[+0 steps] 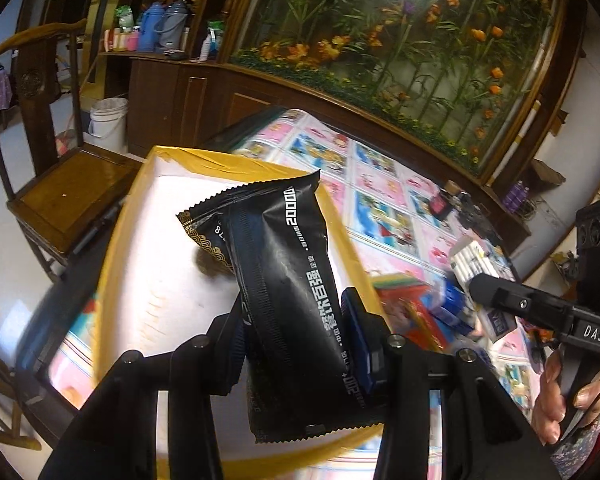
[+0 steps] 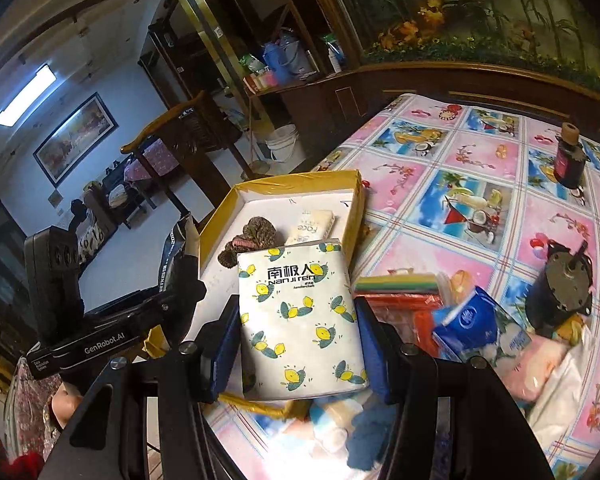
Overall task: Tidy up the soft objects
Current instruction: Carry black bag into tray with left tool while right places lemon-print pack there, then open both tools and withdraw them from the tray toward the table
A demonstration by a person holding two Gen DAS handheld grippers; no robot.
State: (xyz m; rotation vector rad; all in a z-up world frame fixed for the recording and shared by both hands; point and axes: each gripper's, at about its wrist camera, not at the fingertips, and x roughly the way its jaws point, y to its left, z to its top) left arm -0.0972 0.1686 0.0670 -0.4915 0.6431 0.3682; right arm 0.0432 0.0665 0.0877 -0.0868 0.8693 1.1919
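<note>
While both tools carry a soft pack, the yellow-rimmed box (image 2: pixel 354 200) lies straight ahead of each, on the bench (image 2: pixel 480 184). The left tool (image 1: pixel 300 332) is closed on a black wipes packet (image 1: pixel 284 280), which hangs over the white floor of the box; the packet's long axis runs along the fingers, pointing into the box. The right tool (image 2: pixel 296 344) is closed on a lemon-printed tissue pack (image 2: pixel 300 320), held at the box's near edge, partly above it. Inside the box I see a dark crinkled item (image 2: pixel 248 240) and a small white pack (image 2: pixel 312 222). I judge the left tool nearer to release, as its packet is already above the box.
</note>
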